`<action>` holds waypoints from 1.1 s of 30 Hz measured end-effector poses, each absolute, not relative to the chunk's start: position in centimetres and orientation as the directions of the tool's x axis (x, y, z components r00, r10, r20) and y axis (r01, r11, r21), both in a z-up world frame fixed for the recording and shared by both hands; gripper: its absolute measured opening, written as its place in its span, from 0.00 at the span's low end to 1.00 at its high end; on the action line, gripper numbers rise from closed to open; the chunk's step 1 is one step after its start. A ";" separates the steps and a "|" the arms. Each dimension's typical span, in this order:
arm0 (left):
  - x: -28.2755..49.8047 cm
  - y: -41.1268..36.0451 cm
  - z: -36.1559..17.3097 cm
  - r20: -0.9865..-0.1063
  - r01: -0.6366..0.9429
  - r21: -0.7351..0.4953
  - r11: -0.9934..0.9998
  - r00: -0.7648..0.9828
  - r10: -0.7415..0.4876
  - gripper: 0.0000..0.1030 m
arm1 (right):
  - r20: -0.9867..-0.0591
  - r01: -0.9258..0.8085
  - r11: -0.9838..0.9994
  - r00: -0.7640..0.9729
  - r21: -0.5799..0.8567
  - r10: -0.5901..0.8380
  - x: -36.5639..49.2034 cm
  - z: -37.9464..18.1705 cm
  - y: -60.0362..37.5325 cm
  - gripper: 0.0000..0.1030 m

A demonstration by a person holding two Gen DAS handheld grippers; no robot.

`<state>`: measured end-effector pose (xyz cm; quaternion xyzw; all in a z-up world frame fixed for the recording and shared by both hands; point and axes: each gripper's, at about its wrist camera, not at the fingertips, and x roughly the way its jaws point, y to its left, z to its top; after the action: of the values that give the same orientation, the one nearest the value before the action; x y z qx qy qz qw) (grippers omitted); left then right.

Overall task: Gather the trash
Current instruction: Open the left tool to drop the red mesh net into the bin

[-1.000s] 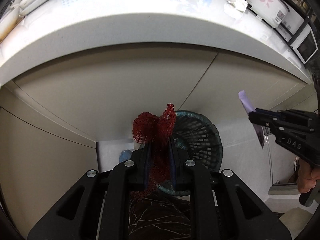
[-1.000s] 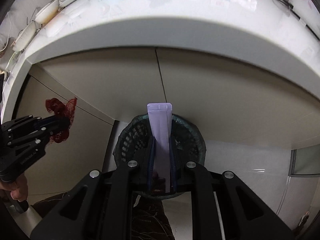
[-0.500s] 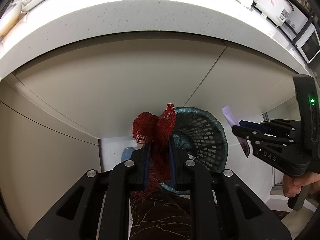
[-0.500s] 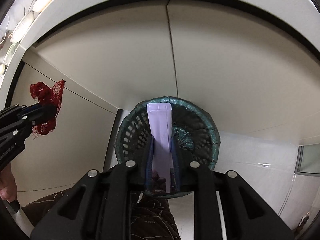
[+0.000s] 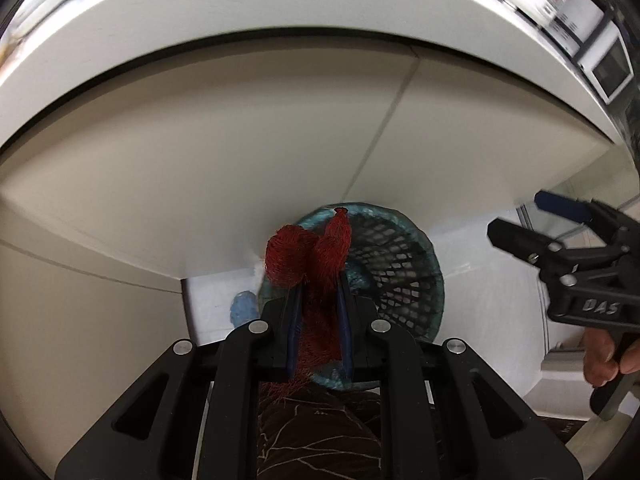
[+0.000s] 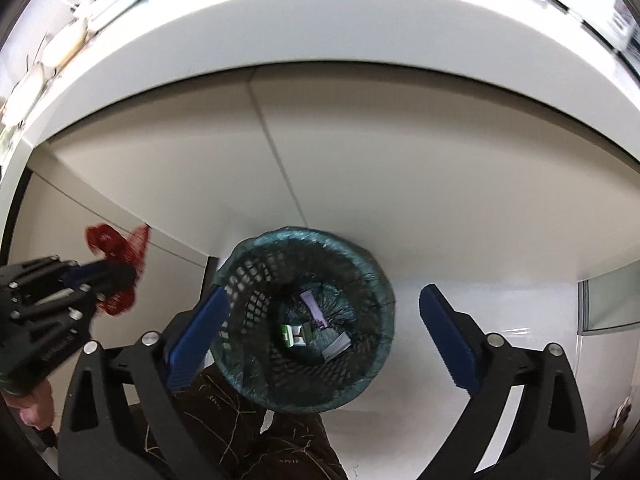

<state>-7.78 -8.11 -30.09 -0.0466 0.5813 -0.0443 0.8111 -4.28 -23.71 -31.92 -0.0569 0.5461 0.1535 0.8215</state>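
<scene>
A black mesh waste basket [image 6: 304, 320] lined with a green plastic bag stands on the white floor [image 6: 480, 300] below the edge of a white bench [image 6: 320, 20]. Inside, at the bottom, lie a lilac strip wrapper [image 6: 315, 309], a green-and-white packet [image 6: 291, 335] and a grey scrap [image 6: 337, 346]; any print on them is too small to read.

The right gripper [image 6: 320, 332] hangs above the basket with its blue-padded jaws spread wide on either side of the rim; the jaws have just been opening and nothing is between them. In the left wrist view the same gripper [image 5: 520, 220] appears at the right edge, held by a hand [image 5: 604, 356], and its black body carries raised letters that read "DAS".

The left gripper [image 5: 320, 300] has its jaws closed on a bunch of red netting [image 5: 316, 256]. The netting is a crumpled, fine red mesh, bulging above the pads in a rounded clump with a pointed tip, its frayed end trailing below them. From the right wrist view it [image 6: 116, 256] is held to the left of the basket, not over the opening.

Beige cabinet doors [image 5: 200, 160] fill the space under the bench.
</scene>
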 end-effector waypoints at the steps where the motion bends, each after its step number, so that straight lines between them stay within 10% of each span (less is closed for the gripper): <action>1: -7.5 -8.6 -30.3 -0.940 0.031 -0.126 0.991 0.315 -0.130 0.15 | -0.914 -0.306 0.949 0.360 0.074 0.187 -4.2 -31.8 -24.1 0.91; 23: -5.9 -15.6 -34.2 -0.956 0.191 -0.136 0.972 0.231 -0.179 0.17 | -0.913 -0.145 0.987 0.388 0.073 0.125 -3.3 -30.2 -31.1 0.92; 33: -5.8 -16.2 -33.7 -0.954 0.194 -0.115 0.974 0.252 -0.163 0.39 | -0.909 -0.131 0.988 0.398 0.077 0.124 -2.9 -29.6 -32.3 0.92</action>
<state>-5.77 -16.24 -33.69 0.0129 0.6009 -0.1127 0.7912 -2.94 -32.27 -29.65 -0.0034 0.5435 0.0761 0.8360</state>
